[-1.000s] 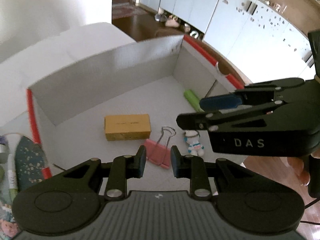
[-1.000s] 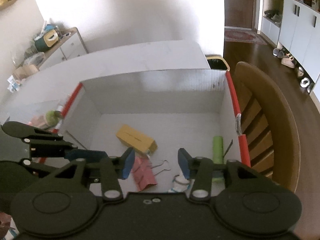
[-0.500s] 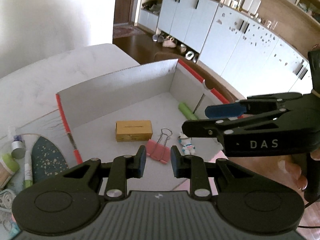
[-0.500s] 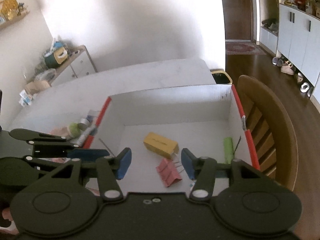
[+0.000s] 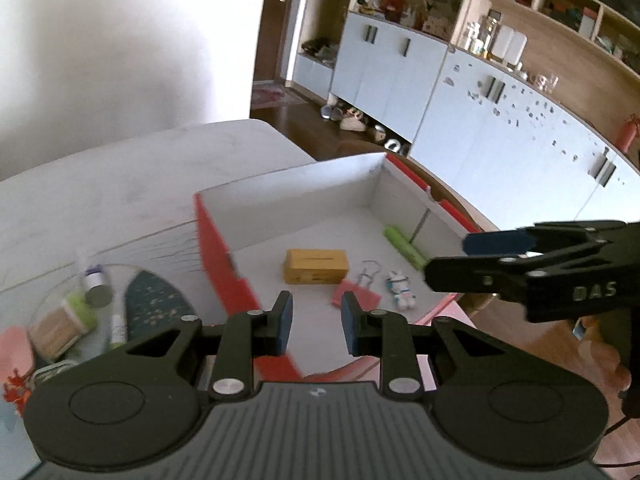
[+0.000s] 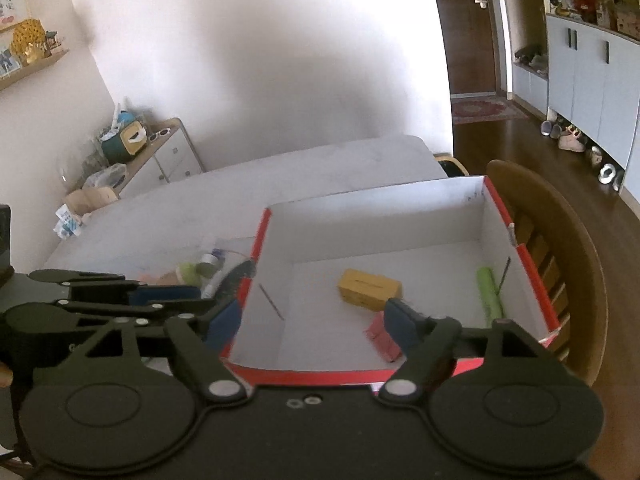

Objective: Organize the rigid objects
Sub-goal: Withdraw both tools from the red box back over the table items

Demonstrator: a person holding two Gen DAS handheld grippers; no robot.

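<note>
Your left gripper [image 5: 316, 323] hangs with its jaws narrowly parted and nothing between them, while your right gripper [image 6: 312, 322] has just been spreading wide, also empty. Inside the red-edged white cardboard box [image 5: 304, 190] at the worktop's near edge lie the yellow rectangular block [image 5: 316, 266], pink binder clip [image 5: 356, 294], green cylinder [image 5: 404, 246] and small white figurine [image 5: 401, 290].

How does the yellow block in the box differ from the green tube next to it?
The yellow block is a squat rectangular box shape; the green tube is a slim cylinder. The block lies near the middle of the box floor; the tube lies along the right-hand wall. In the left wrist view the block's long side runs across the picture, while the tube runs diagonally. Both lie flat on the floor, untouched by either tongs.
</note>
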